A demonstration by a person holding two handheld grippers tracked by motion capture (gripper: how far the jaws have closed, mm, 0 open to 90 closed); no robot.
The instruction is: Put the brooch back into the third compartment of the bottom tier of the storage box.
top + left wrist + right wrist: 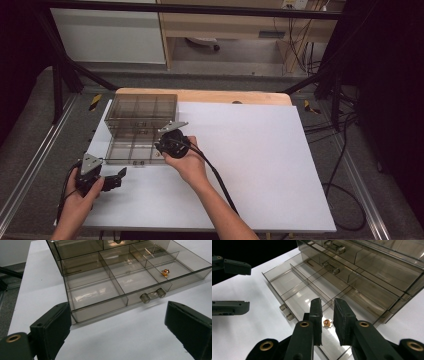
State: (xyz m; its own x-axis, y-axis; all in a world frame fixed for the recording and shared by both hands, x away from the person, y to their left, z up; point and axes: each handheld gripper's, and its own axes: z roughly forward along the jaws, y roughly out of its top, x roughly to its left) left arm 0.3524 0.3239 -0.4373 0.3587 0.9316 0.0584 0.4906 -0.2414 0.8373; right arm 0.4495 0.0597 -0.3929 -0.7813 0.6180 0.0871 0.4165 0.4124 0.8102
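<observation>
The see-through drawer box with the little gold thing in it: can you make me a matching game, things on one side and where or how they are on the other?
Things:
1. gold screw
2. drawer handle
3. left gripper
4. right gripper

Places or states:
A. fingers wide apart, beside the drawer
B. on the drawer's front wall
C. lying in a drawer compartment
D. fingers nearly together, above the screw

Pairs: 1-C, 2-B, 3-A, 4-D

Past your white table sheet [260,160] you have grey carpet floor [30,135], black frame bars [60,75], loose black cables [345,150] at right, and a wooden cabinet [240,25] behind.
</observation>
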